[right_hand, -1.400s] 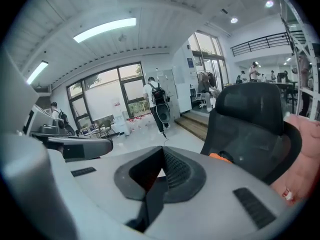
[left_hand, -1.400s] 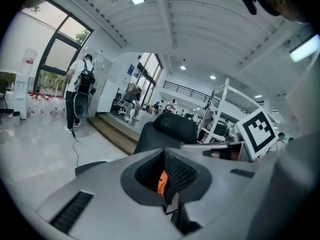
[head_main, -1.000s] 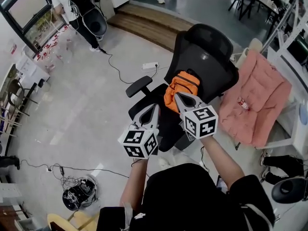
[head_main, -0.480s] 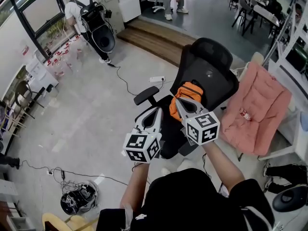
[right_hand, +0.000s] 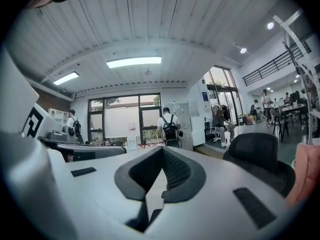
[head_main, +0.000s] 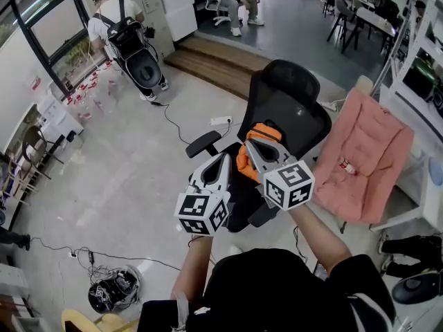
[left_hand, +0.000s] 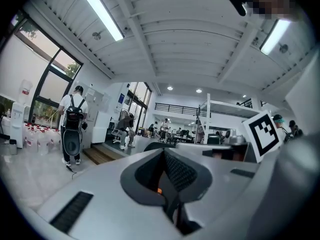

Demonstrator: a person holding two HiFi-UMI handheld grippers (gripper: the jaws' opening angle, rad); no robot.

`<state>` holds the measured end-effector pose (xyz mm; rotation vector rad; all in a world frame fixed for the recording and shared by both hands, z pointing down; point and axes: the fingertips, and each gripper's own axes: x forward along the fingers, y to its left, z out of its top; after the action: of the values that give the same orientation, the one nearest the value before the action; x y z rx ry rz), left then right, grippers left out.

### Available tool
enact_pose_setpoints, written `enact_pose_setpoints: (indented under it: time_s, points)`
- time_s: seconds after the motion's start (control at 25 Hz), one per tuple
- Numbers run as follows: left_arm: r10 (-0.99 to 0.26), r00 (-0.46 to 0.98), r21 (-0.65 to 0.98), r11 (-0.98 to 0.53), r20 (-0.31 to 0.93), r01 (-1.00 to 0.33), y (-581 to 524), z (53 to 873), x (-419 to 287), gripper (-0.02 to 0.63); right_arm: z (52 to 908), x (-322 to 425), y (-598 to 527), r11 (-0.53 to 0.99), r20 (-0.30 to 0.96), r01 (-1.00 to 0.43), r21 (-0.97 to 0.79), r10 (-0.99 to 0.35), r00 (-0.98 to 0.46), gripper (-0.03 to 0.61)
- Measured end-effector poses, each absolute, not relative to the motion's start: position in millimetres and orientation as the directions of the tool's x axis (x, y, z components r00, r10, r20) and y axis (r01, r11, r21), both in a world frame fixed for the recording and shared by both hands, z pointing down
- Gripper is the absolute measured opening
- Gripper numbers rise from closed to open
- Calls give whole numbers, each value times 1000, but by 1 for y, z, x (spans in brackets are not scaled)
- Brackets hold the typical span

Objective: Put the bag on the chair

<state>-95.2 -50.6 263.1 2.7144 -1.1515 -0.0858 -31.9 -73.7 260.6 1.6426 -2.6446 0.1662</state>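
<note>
An orange bag (head_main: 265, 131) lies on the seat of a black mesh office chair (head_main: 294, 99), leaning against the backrest. My two grippers hover side by side above the chair's front, between me and the bag. The left gripper (head_main: 223, 159) points at the seat's left side, jaws closed together and empty (left_hand: 162, 153). The right gripper (head_main: 250, 144) covers part of the bag in the head view, apart from it, with its jaws closed and empty (right_hand: 161, 150). The chair's backrest (right_hand: 256, 149) shows at the right of the right gripper view.
A pink padded lounger (head_main: 370, 151) stands just right of the chair. A power strip (head_main: 221, 121) and cables (head_main: 104, 244) lie on the floor to the left. A person with a backpack (head_main: 121, 30) stands far left, and a wooden step (head_main: 214, 57) lies beyond.
The head view has tilted up to show more of the room. Both grippers stay closed and drift slightly left over the chair. The bag has not moved.
</note>
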Motion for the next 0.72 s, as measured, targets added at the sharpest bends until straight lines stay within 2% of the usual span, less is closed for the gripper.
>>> enact_pose_setpoints:
  time_s: [0.36, 0.72]
  points:
    - [-717, 697, 157, -687, 18, -710, -27, 253, -61, 9, 243, -5, -48, 457, 26, -886, -76, -888, -459, 2]
    - [-752, 659, 182, -648, 0, -739, -17, 249, -61, 8, 241, 5, -35, 464, 21, -880, -107, -883, -468, 2]
